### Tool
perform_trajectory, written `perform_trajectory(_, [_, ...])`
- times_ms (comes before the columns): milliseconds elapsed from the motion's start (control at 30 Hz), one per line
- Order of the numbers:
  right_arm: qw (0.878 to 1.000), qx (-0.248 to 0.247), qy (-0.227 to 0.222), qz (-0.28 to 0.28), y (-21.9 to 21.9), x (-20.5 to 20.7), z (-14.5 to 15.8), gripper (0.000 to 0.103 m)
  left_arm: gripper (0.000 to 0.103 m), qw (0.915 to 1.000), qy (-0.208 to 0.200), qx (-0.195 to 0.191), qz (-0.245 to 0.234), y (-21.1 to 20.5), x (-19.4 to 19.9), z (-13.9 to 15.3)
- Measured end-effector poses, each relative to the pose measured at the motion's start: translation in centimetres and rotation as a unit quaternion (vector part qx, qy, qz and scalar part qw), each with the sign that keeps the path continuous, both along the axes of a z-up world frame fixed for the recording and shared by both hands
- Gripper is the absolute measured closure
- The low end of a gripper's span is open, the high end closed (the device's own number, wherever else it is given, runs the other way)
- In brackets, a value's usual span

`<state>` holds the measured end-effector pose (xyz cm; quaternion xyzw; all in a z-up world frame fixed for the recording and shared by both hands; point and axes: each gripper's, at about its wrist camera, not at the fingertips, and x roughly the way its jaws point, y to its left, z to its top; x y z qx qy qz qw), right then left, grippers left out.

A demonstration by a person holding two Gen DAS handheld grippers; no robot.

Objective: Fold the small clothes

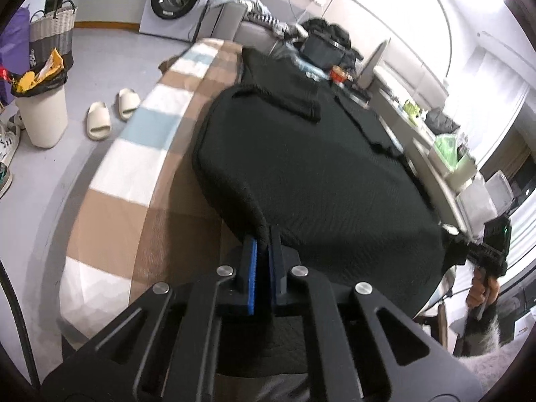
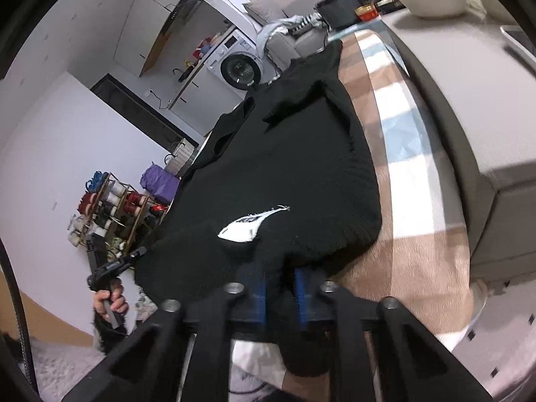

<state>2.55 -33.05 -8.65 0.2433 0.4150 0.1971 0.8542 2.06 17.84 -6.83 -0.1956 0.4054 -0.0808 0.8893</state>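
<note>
A black knitted garment point(image 1: 318, 174) lies spread over a checked blanket point(image 1: 144, 154), its far parts folded in. My left gripper point(image 1: 264, 239) is shut on the garment's near edge, and the fabric rises in a pinch between the blue pads point(image 1: 252, 268). In the right wrist view the same garment point(image 2: 301, 154) shows a white label point(image 2: 249, 225). My right gripper point(image 2: 280, 278) is shut on a bunch of its near hem. Each view also shows the other gripper in a hand: the right one point(image 1: 475, 251), the left one point(image 2: 137, 254).
A washing machine point(image 1: 174, 0), a woven basket point(image 1: 53, 30), a lined bin point(image 1: 42, 117) and a pair of slippers point(image 1: 110, 114) stand on the floor to the left. A cluttered grey counter point(image 2: 469, 100) runs along the blanket's right side. A rack of spools point(image 2: 110, 207) stands by the wall.
</note>
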Motion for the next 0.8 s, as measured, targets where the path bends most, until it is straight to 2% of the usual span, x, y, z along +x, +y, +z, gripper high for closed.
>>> perform_trajectory(233, [0.997,-0.024,-0.070,-0.022,0.6,0.8,3.1,0.095,0.100,0.9970,-0.066,-0.026,0.032,1.9,1.6,3.0])
perform_trajectory(433, [0.989,-0.068,-0.090,-0.094,1.4,4.7,4.4,0.095,0.100,0.9938,-0.088,-0.045,0.052,3.6,6.3,4.3])
perform_trajectory(533, [0.987,-0.079,-0.076,-0.121,1.3,7.3,3.9,0.095,0.100,0.9934,-0.089,-0.048,0.054,3.8,9.8,4.5])
perform_trajectory(633, [0.985,-0.093,-0.057,-0.135,1.4,10.2,3.0,0.095,0.100,0.9947,-0.075,-0.032,0.062,3.5,13.5,3.7])
perform_trajectory(700, [0.984,-0.111,-0.023,-0.138,1.7,12.3,1.8,0.090,0.100,0.9960,-0.048,-0.017,0.073,3.4,15.7,2.6])
perform_trajectory(800, [0.983,-0.127,0.017,-0.133,1.2,14.4,0.7,0.088,0.088,0.9955,0.000,0.020,0.092,3.6,17.5,0.8])
